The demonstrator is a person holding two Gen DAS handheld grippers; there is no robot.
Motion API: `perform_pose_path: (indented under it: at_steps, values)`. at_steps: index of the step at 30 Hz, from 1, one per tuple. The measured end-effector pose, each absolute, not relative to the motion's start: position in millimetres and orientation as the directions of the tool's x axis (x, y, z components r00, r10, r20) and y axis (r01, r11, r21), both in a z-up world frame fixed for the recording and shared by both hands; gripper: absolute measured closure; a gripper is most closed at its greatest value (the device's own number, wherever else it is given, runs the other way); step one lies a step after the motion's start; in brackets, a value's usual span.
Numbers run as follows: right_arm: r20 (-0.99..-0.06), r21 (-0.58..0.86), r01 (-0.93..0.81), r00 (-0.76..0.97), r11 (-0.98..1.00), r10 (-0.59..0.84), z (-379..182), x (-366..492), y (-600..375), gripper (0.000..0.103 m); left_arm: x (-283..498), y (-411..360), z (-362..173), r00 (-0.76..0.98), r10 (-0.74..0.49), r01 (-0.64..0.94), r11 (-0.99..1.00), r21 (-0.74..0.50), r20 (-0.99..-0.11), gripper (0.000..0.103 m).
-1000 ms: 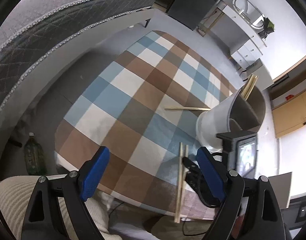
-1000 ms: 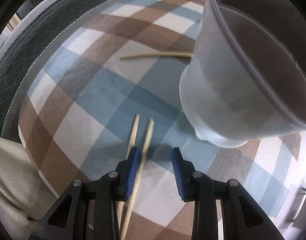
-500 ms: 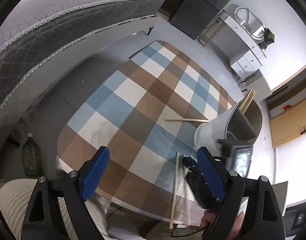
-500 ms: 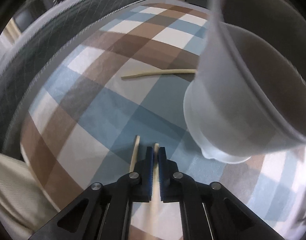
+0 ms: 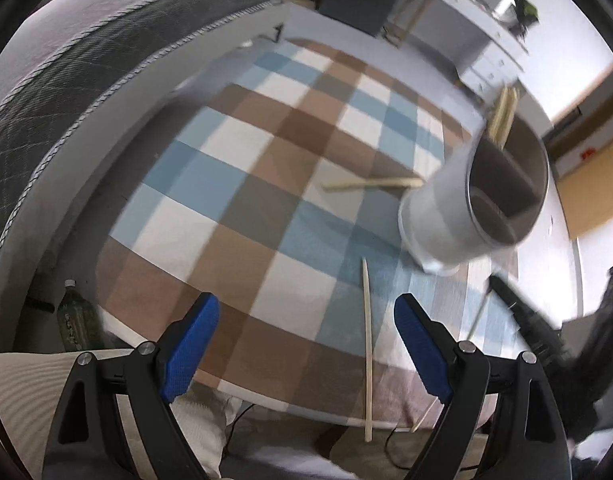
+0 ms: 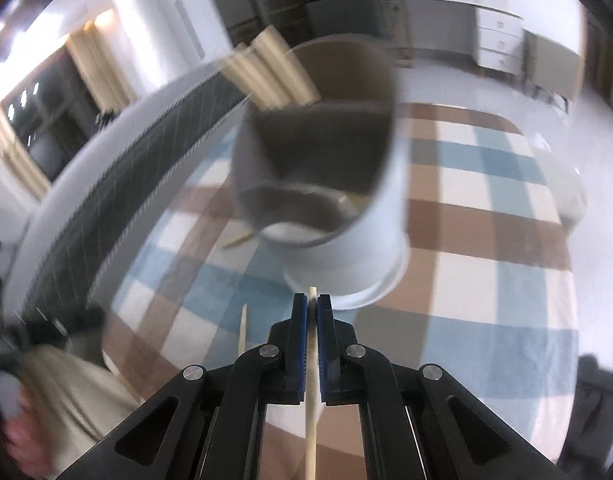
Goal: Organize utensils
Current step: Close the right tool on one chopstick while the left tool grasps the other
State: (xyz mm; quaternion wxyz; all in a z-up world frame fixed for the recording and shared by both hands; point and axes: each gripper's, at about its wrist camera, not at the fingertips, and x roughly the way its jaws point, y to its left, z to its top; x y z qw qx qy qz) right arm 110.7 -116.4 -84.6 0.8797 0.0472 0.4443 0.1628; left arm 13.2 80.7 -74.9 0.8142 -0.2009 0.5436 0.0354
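A white divided utensil holder (image 5: 472,200) (image 6: 346,236) stands on the checked tablecloth (image 5: 266,184), with several chopsticks (image 5: 502,114) (image 6: 266,76) leaning in its far compartment. My right gripper (image 6: 312,308) is shut on a wooden chopstick (image 6: 311,408), lifted just in front of the holder; it shows blurred at the right in the left wrist view (image 5: 502,292). One chopstick (image 5: 366,344) (image 6: 242,330) lies near the table's front edge, between the fingers of my open left gripper (image 5: 306,344) above it. Another chopstick (image 5: 370,183) lies left of the holder.
A grey quilted mattress (image 5: 86,60) runs along the left side of the table. A green bottle (image 5: 72,320) stands on the floor below the table's left corner. White drawers (image 6: 498,40) and dark cabinets stand across the room. A person's hand (image 6: 22,440) shows at lower left.
My right gripper shut on one of the two chopsticks and lifted it, swinging up to face the holder's mouth. The left gripper stayed open and shifted a little over the table.
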Motion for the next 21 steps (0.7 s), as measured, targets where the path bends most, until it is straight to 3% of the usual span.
perform_pose_path:
  at_steps: [4, 10, 21]
  values:
    - [-0.721, 0.304, -0.179, 0.598, 0.936, 0.349, -70, 107, -151, 0.099, 19, 56, -91, 0.328, -0.189, -0.209, 0.941, -0.266, -0.925, 0.017]
    - [-0.658, 0.395, -0.12, 0.654, 0.911, 0.372, -52, 105, -187, 0.099, 36, 15, -112, 0.272, -0.132, -0.099, 0.982, -0.164, -0.953, 0.018]
    - [-0.593, 0.394, -0.087, 0.736, 0.915, 0.326, -35, 98, -201, 0.1, 53, 18, -135, 0.255, -0.057, -0.147, 0.984, -0.097, -0.965, 0.025]
